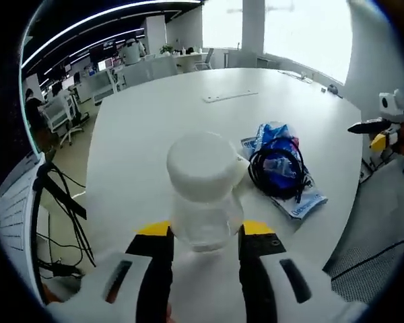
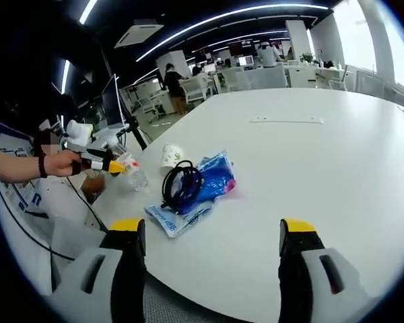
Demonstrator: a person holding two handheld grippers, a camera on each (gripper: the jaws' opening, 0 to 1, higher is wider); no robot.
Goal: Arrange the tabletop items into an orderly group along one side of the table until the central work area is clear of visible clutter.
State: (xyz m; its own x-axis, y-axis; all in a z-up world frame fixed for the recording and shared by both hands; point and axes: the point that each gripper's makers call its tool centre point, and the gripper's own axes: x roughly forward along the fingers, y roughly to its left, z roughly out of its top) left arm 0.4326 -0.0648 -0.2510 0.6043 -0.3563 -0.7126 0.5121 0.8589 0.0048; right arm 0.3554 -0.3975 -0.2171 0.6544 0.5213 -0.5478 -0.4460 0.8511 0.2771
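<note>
No text can be read in either view — the blue-and-white plastic packet (image 1: 283,176) on the table (image 1: 188,114) carries print, and so does its pale end in the right gripper view, but the lettering is too small and blurred to make out — nothing else bears legible marks.

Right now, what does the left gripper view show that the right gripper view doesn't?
Left gripper view alone: the left gripper seen from behind, shut on a clear jar with a white lid.

Right gripper view alone: the right gripper's open jaws up close, and a hand holding the left gripper.

Both: the white table, the coiled black cable on blue packets, and the office behind.
</note>
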